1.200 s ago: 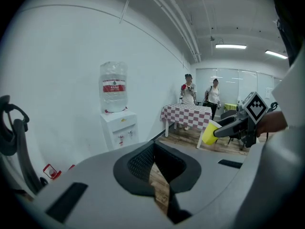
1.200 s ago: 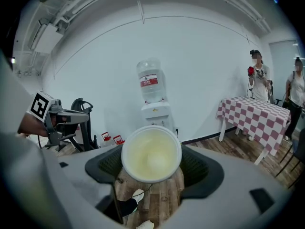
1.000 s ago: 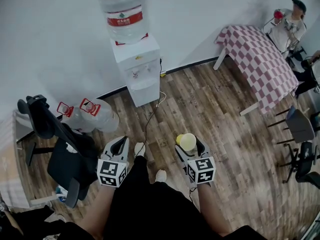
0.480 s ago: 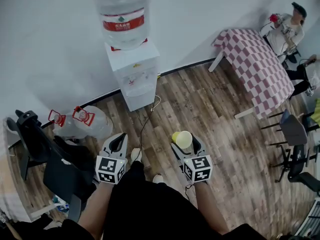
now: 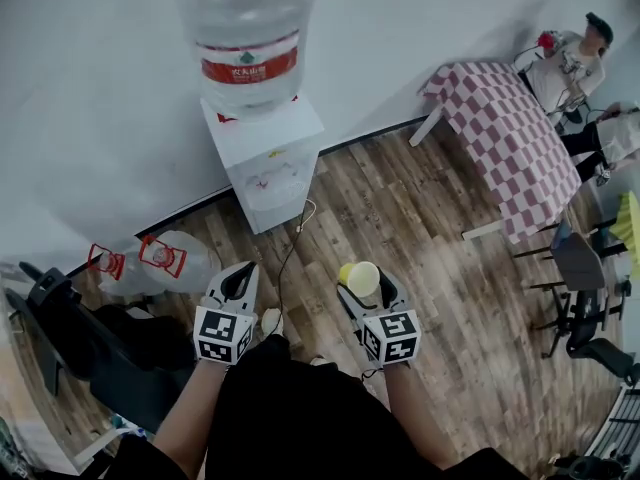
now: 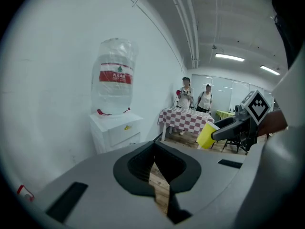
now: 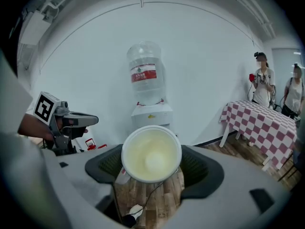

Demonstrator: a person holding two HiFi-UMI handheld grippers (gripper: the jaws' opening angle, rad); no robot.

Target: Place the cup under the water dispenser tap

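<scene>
The water dispenser (image 5: pixel 265 163) stands against the white wall, a white cabinet with a large clear bottle (image 5: pixel 245 38) upside down on top of it (red label band round the bottle). Its taps sit on the front face, too small in the head view to tell apart.

The cup (image 5: pixel 362 279), yellow outside and pale inside, is in front of the dispenser and well apart from it, held in the air above the wooden floor (image 5: pixel 400 208). The right claw (image 5: pixel 375 286) is closed on it, with a black pad on either side of its wall. In the right gripper view the cup (image 7: pixel 151 154) is tilted so that its open mouth faces back toward the camera, and the dispenser shows straight ahead beyond its rim.

The left claw (image 5: pixel 238 286) hangs beside the right one, also in front of the dispenser and about as far out from it. Its jaws are closed together with nothing between them; the left gripper view shows only a thin slit of floor below the pads of the left claw (image 6: pixel 155 163).

A thin cable (image 5: pixel 295 243) runs over the floor from the dispenser's foot toward the person. Left of the dispenser, along the same wall, two empty bottles (image 5: pixel 165 260) lie on their sides. Right of the dispenser, further along that wall, stands a tabletop under a red-and-white checked cloth (image 5: pixel 500 143), with a person (image 5: pixel 570 63) beyond its far end.
</scene>
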